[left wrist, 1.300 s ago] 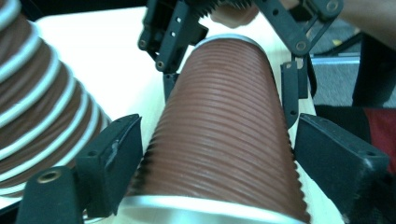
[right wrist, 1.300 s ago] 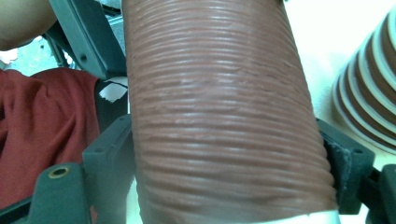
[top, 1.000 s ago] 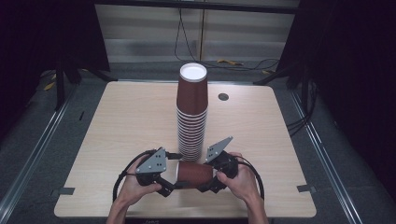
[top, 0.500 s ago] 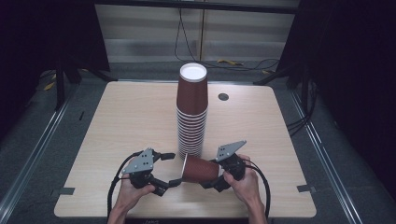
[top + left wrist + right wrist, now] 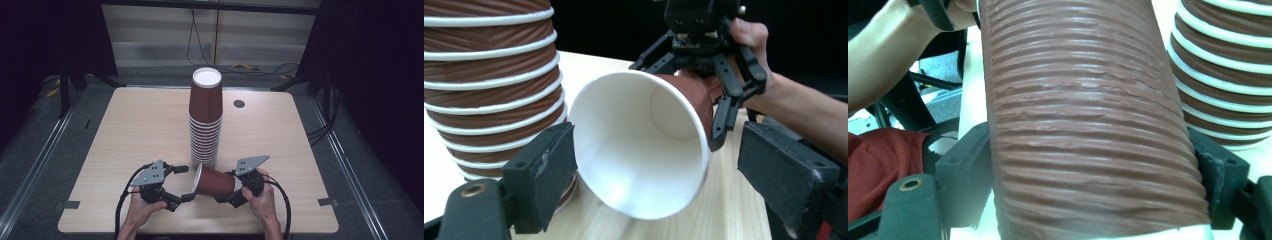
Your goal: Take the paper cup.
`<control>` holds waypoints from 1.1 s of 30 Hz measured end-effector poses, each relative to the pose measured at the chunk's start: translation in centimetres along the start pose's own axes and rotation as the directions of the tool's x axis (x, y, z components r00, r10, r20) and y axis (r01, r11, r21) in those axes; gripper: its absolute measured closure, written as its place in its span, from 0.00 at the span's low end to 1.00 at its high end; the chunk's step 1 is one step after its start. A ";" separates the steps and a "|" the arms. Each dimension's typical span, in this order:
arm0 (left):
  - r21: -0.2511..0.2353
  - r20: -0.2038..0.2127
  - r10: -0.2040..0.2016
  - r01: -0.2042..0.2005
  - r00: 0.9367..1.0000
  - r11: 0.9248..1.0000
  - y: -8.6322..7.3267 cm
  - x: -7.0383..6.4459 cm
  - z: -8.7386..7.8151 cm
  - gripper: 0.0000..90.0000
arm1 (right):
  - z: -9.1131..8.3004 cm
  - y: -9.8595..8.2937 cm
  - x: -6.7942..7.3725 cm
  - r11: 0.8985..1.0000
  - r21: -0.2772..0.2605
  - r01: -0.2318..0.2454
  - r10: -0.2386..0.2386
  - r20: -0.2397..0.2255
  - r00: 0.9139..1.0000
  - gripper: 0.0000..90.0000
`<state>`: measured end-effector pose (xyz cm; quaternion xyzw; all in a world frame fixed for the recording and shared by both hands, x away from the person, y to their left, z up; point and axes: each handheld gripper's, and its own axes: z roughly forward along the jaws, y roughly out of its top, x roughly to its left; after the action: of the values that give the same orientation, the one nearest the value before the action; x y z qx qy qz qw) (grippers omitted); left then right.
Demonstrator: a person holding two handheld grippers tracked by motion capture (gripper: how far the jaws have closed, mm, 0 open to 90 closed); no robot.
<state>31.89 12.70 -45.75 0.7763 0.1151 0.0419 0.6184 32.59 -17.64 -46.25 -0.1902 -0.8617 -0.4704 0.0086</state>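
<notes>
**A:** ok so what's on the table [image 5: 125,130] here? I count one tall stack of cups [image 5: 205,120] and one loose cup [image 5: 215,181], that's about it?

**B:** Yep. One stack, upside down, standing around the middle of the worktop, white bottom of the top cup facing up. From the white rims I'd say roughly a dozen cups nested in it, can't count them exactly. Plus one small dark round disc [image 5: 239,103] set in the wood toward the far right corner.

**A:** and the loose one?

**B:** Brown ribbed paper cup, lying on its side near the front edge, just in front of the stack's base. Its open mouth points at the left gripper [image 5: 181,183]. The right gripper [image 5: 231,192] has it clamped around the body near the closed end; in the right gripper view both black pads press against the ribbed wall.

**A:** left one holding it too?

**B:** Nope. In the left gripper view its jaws are spread wide, one either side of the white rim, not touching it.

**A:** two grippers, two hands then?

**B:** Right, one hand on each, both coming in from the front edge.
</notes>
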 end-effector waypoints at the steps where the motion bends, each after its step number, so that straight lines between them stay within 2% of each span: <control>1: 0.000 0.000 0.000 0.000 1.000 1.000 0.0 0.0 0.0 0.17 | 0.0 -0.1 0.1 1.000 -0.008 0.001 -0.001 -0.003 1.000 0.21; 6: 0.008 0.005 -0.013 0.013 1.000 1.000 -0.1 0.1 0.5 0.17 | 0.1 -0.1 0.3 1.000 -0.023 0.007 -0.007 -0.009 1.000 0.21; 10: 0.012 -0.013 -0.019 0.019 1.000 1.000 -0.2 0.2 0.7 0.17 | 0.0 0.1 0.5 0.999 -0.042 0.015 -0.016 -0.019 1.000 0.21; 13: 0.011 -0.005 -0.030 0.030 1.000 0.999 -0.2 0.3 0.8 0.13 | -0.2 0.3 0.6 0.999 -0.047 0.029 -0.030 -0.021 0.999 0.21; 17: 0.040 -0.005 -0.028 0.028 1.000 0.999 -0.4 0.3 1.2 0.03 | -0.2 0.8 1.0 0.998 -0.036 0.054 -0.055 -0.026 0.998 0.21; 19: 0.039 0.003 -0.031 0.031 0.999 0.999 -0.4 0.3 1.3 0.00 | -0.1 1.0 1.1 0.997 -0.039 0.063 -0.064 -0.026 0.998 0.21; 25: 0.045 0.032 -0.011 0.010 0.999 0.999 -0.3 0.2 1.8 0.00 | 0.4 1.3 1.3 0.996 -0.040 0.077 -0.079 -0.040 0.996 0.21; 26: 0.049 0.025 -0.013 0.012 1.000 0.999 -0.4 0.2 1.9 0.00 | 0.5 1.4 1.4 0.996 -0.037 0.076 -0.078 -0.043 0.996 0.21; 30: 0.048 0.045 -0.025 0.023 0.999 0.999 -0.4 0.2 2.3 0.01 | 0.9 1.5 1.4 0.996 -0.017 0.084 -0.085 -0.046 0.995 0.21; 33: 0.048 0.033 -0.022 0.020 0.999 0.999 -0.3 0.2 2.5 0.00 | 1.0 1.5 1.5 0.996 -0.006 0.091 -0.091 -0.046 0.995 0.21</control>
<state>32.59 10.43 -46.63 0.7901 0.1139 0.0197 0.6020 31.88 -15.62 -45.26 -0.1398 -0.8681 -0.4762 0.0064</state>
